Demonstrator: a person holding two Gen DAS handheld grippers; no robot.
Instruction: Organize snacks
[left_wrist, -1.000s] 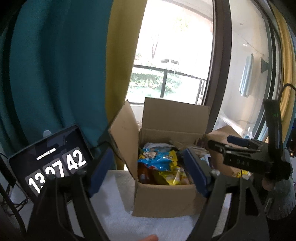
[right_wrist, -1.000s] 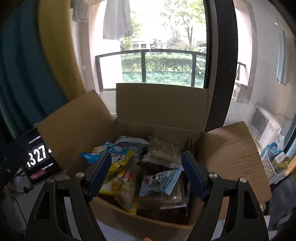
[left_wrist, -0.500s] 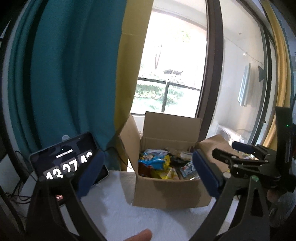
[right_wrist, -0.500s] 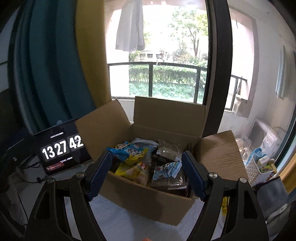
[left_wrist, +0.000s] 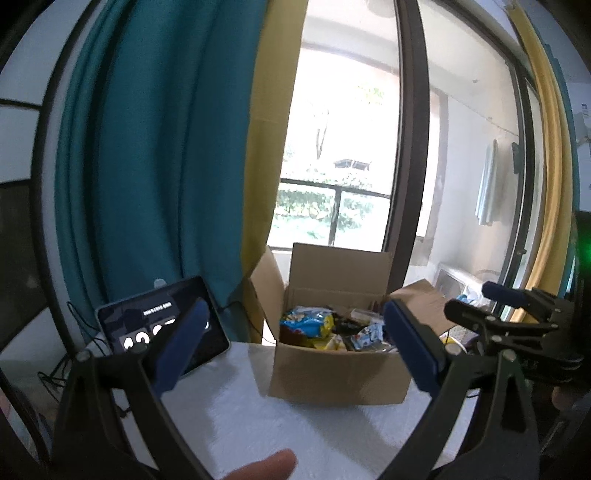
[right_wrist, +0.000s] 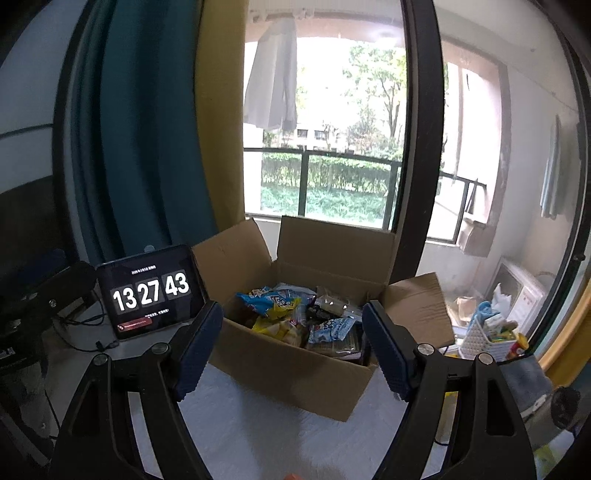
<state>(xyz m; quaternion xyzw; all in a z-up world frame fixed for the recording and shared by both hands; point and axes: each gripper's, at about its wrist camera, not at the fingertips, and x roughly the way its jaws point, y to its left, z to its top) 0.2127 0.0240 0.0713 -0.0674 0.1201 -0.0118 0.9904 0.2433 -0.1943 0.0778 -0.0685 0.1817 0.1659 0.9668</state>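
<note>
Open cardboard box (right_wrist: 295, 363) sits on the white-covered table (right_wrist: 258, 435), flaps up and out. Snack packets are piled loose inside: blue-and-yellow chip bag (right_wrist: 271, 301) toward the box's 10 o'clock corner, yellow bag (right_wrist: 279, 328) in front of it, small blue-white packet (right_wrist: 330, 328) near centre, clear-wrapped dark packs (right_wrist: 332, 304) behind. No snacks visible on the table outside the box.

Left tool (left_wrist: 295, 350) released, nothing between its blue pads, box at 12 o'clock in its view. Right tool (right_wrist: 293, 349) also released and empty, box straight ahead at 12 o'clock, looking larger in its view, so the right hand seems nearer. From the left wrist view the right tool shows at 3 o'clock, level with the box's right flap.

Key relation: the pile lies ahead of and below both tools, and the box's long axis runs roughly 9-to-3 across both views. Any reach goes forward and down over the near wall.

Tablet clock (right_wrist: 149, 291) stands at 9 o'clock of the box, white basket (right_wrist: 487, 332) off the table at 3 o'clock. Snacks in the box fit either all packed or waiting for sorting; can't tell which.
</note>
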